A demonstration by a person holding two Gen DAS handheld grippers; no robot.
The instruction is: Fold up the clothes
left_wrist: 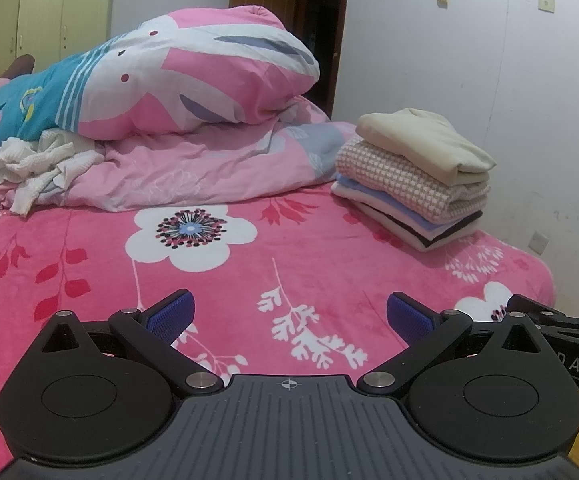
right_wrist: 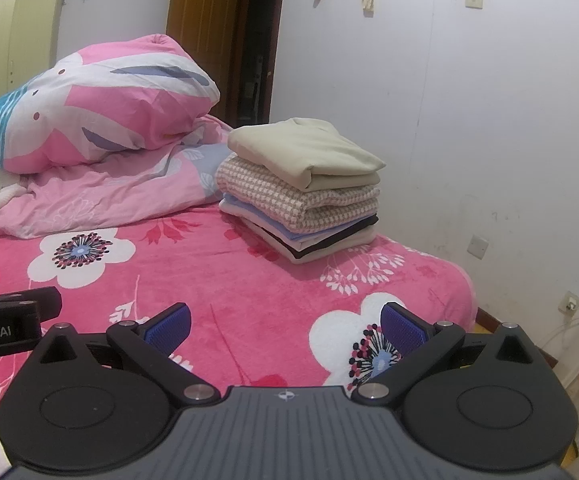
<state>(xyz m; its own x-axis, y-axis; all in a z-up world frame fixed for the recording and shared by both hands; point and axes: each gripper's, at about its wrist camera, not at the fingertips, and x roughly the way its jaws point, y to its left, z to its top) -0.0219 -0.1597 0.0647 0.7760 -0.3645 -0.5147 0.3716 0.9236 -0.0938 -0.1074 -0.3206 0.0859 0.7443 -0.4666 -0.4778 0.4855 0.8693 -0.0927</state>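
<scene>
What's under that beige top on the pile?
Under the beige top lies a pink checked knit, then blue, white and black layers. Only their edges show.

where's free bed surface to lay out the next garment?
The widest bare patch is the pink sheet between the open left tongs, the rumpled quilt behind and the folded stack at the far right. The open right tongs hover over more bare sheet in front of the stack. It is crowded at the far left, around the white crumpled clothes.
</scene>
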